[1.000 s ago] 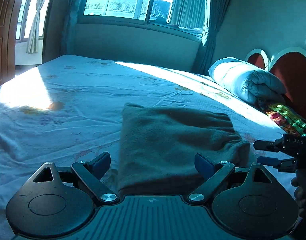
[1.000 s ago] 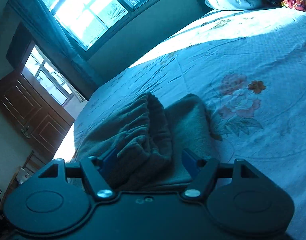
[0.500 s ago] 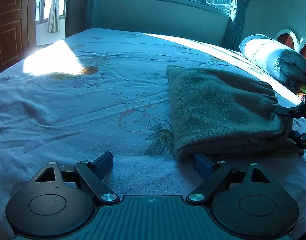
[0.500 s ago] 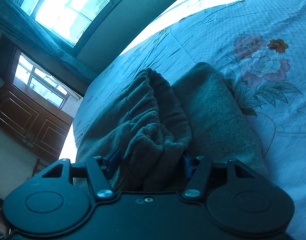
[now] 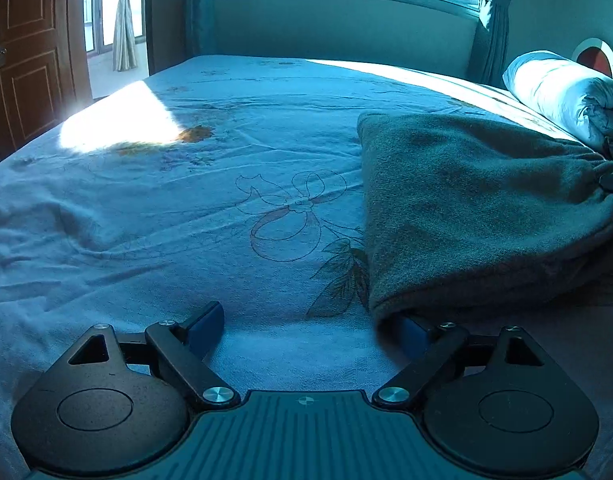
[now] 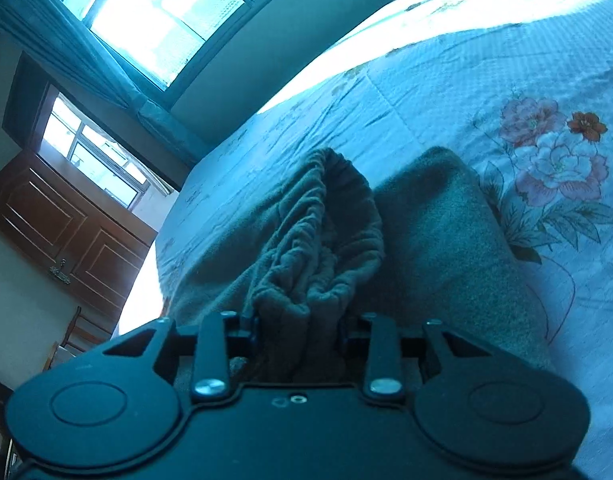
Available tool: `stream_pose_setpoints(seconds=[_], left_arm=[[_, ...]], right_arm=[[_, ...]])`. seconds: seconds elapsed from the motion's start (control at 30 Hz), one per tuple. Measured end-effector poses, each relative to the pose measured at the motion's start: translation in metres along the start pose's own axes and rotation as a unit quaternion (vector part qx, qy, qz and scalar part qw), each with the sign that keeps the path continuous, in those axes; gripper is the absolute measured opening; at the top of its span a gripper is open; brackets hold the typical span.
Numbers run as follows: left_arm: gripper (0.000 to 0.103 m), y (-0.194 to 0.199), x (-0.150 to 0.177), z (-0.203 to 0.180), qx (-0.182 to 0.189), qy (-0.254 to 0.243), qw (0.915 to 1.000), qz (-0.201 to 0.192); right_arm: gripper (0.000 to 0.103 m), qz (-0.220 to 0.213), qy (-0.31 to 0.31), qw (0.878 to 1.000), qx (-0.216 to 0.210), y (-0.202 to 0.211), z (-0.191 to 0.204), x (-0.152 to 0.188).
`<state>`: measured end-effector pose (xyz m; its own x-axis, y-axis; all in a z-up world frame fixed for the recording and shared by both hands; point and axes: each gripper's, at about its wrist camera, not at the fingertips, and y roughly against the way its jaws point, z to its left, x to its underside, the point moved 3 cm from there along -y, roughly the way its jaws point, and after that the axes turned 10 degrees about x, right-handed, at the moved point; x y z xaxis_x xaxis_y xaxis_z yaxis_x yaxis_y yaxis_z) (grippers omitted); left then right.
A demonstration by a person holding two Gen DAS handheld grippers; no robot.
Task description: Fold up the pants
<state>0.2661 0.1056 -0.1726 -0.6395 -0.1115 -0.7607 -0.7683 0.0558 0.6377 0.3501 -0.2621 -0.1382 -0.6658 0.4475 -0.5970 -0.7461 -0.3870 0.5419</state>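
Your right gripper [image 6: 296,330] is closing on the bunched waistband of the pants [image 5: 478,208], folded on the bed [image 5: 186,208]. Left gripper [image 5: 306,326] is wide open, one finger [image 5: 412,330] under the near corner. Lift one-sided and the fold could slump apart.

The left gripper [image 5: 306,322] — black linkage arms with dark blue finger pads — has its jaws spread wide and points downward; its left pad stands bare, its right pad is tucked under a cloth edge. The right gripper [image 6: 298,328], of the same black build, is closing its jaws, with bunched grey-green fleece pants [image 6: 318,232] pressed between its pads.
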Motion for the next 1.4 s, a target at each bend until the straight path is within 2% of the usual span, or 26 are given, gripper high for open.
stream_pose_setpoints(seconds=[0.1,0.13,0.17,0.2,0.27,0.43,0.6,0.67,0.77,0.83,0.9,0.93,0.97,1.03,1.07,1.1,1.17,1.27,1.33,1.4], left_arm=[[0.092,-0.001,0.0,0.0,0.004,-0.001,1.0,0.001],[0.092,-0.001,0.001,0.001,-0.01,-0.003,0.9999,0.003],[0.092,0.0,0.001,0.006,-0.021,0.005,0.9998,-0.001],[0.092,0.0,0.001,0.011,-0.019,0.016,0.9997,-0.002],[0.092,0.001,0.0,0.017,-0.018,0.026,0.9995,-0.002],[0.092,0.005,-0.002,0.015,-0.019,0.024,0.9995,-0.009],[0.092,0.023,-0.002,-0.002,0.016,0.018,0.9991,-0.035],[0.092,0.024,0.0,-0.014,0.035,-0.003,0.9988,-0.034],[0.092,0.017,0.001,-0.031,0.057,-0.026,0.9978,-0.024],[0.092,0.011,-0.002,-0.039,0.052,-0.037,0.9976,-0.029],[0.092,0.005,-0.008,-0.036,0.018,-0.037,0.9984,-0.04],[0.092,0.005,-0.012,-0.032,0.0,-0.023,0.9986,-0.048],[0.092,0.007,-0.014,-0.027,-0.001,-0.001,0.9983,-0.057],[0.092,0.01,-0.012,-0.028,-0.019,-0.007,0.9976,-0.067],[0.092,0.007,-0.007,-0.029,-0.023,-0.013,0.9978,-0.06],[0.093,0.003,-0.003,-0.026,-0.02,-0.003,0.9986,-0.049],[0.098,-0.003,0.003,-0.014,-0.007,0.033,0.9987,-0.039],[0.098,-0.001,0.001,-0.012,-0.001,0.025,0.999,-0.036],[0.098,0.005,0.001,-0.01,0.005,0.022,0.9991,-0.036],[0.098,0.015,0.001,-0.007,0.005,0.014,0.9992,-0.038]], right_arm=[[0.021,-0.026,0.0,1.0,0.001,0.024,-0.011,-0.002],[0.021,-0.034,-0.006,0.999,0.018,0.026,-0.023,0.001],[0.021,-0.039,-0.014,0.998,0.056,0.019,-0.04,0.005],[0.021,-0.024,-0.037,0.996,0.077,0.01,-0.06,0.007],[0.023,0.008,-0.114,0.993,0.021,0.001,-0.091,0.007],[0.024,0.006,-0.055,0.998,0.023,0.003,-0.072,0.003],[0.027,0.014,-0.071,0.997,0.02,-0.002,-0.076,0.003],[0.027,0.016,-0.092,0.996,0.012,0.001,-0.081,0.004],[0.027,0.015,-0.076,0.997,0.019,-0.001,-0.078,0.003],[0.028,0.017,-0.076,0.997,0.018,-0.002,-0.078,0.002],[0.028,0.022,-0.076,0.997,0.02,-0.003,-0.078,0.0],[0.027,0.017,-0.071,0.997,0.014,0.001,-0.074,-0.001],[0.027,0.01,-0.063,0.998,0.008,0.004,-0.07,-0.003],[0.027,-0.006,-0.04,0.999,0.003,0.01,-0.06,-0.004],[0.027,-0.004,-0.026,0.999,0.024,0.005,-0.061,0.0],[0.027,0.015,-0.026,0.998,0.047,-0.004,-0.069,0.005],[0.023,0.029,-0.069,0.997,0.027,-0.012,-0.086,0.008],[0.03,0.035,-0.052,0.998,0.023,-0.004,-0.08,0.003],[0.037,0.018,-0.039,0.999,0.025,0.01,-0.078,-0.002],[0.039,-0.013,-0.017,0.999,0.049,0.027,-0.078,-0.009]])
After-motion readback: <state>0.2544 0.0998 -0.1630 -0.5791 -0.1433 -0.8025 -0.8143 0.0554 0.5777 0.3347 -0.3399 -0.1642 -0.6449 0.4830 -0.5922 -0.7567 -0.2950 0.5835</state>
